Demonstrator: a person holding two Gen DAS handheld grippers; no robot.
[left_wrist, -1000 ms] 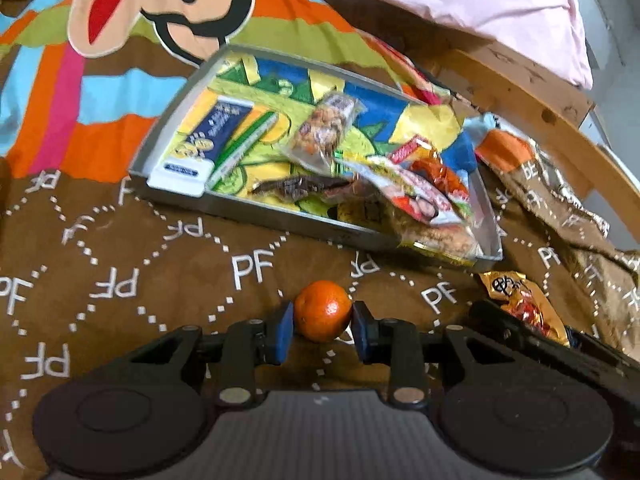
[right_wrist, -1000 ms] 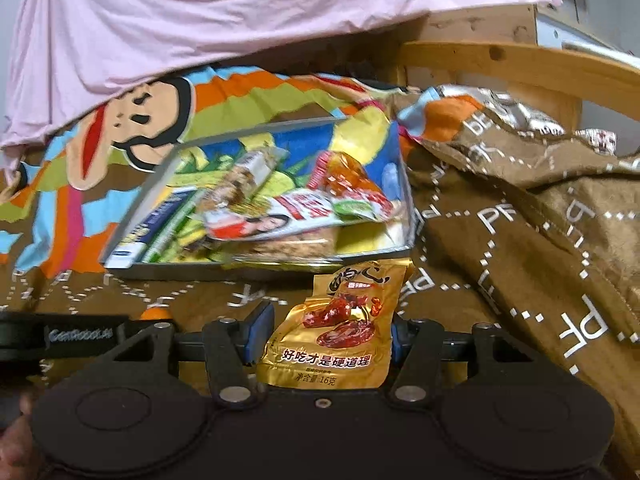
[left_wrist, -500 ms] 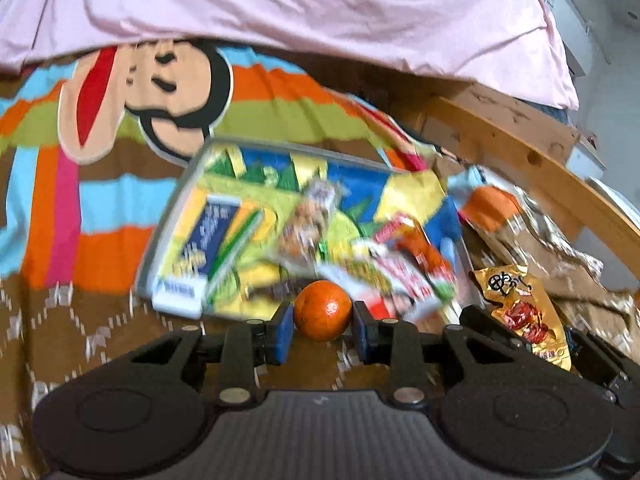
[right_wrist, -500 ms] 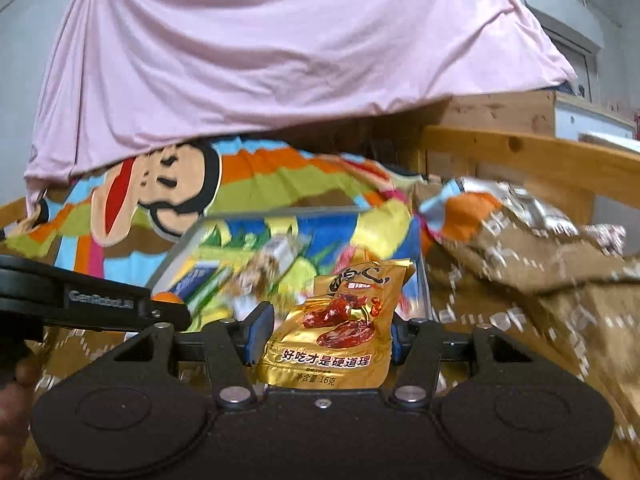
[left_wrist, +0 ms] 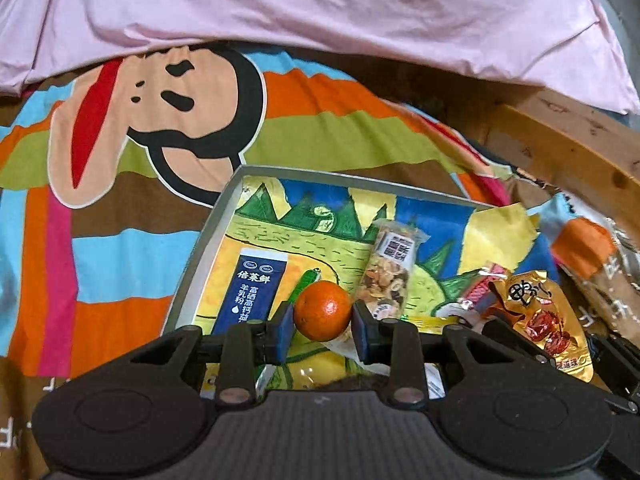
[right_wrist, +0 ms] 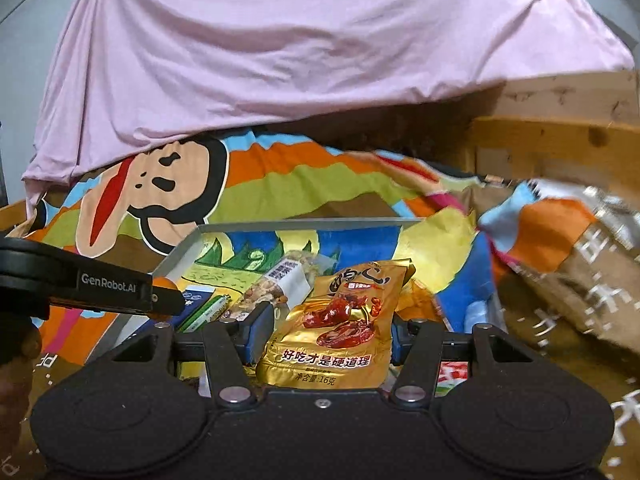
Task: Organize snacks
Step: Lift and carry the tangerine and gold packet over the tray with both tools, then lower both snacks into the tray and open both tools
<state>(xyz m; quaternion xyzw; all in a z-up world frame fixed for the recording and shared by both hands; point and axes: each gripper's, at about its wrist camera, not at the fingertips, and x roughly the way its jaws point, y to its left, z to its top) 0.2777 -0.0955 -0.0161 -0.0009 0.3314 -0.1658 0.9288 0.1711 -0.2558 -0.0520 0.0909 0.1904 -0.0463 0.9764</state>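
Note:
My left gripper [left_wrist: 322, 325] is shut on a small orange tangerine [left_wrist: 322, 310] and holds it above the near part of a grey tray [left_wrist: 208, 232] with a colourful dinosaur picture. In the tray lie a dark blue milk-powder sachet [left_wrist: 252, 288] and a clear nut-mix packet [left_wrist: 390, 272]. My right gripper [right_wrist: 330, 332] is shut on a gold snack packet [right_wrist: 340, 332] with red meat pictured, held above the tray's [right_wrist: 304, 223] near right part. That packet also shows at the right of the left wrist view [left_wrist: 540, 312]. The left gripper's arm [right_wrist: 92, 286] shows at the right wrist view's left.
The tray lies on a bed with a bright striped monkey-print cover [left_wrist: 160, 92]. A pink sheet [left_wrist: 320, 12] hangs behind. A wooden bed rail [left_wrist: 568, 152] runs along the right, with a crumpled brown patterned blanket [right_wrist: 580, 280] beside the tray.
Both grippers have risen and moved forward from the brown blanket to over the tray, each keeping its load. The tray now sits closer and lower in both views.

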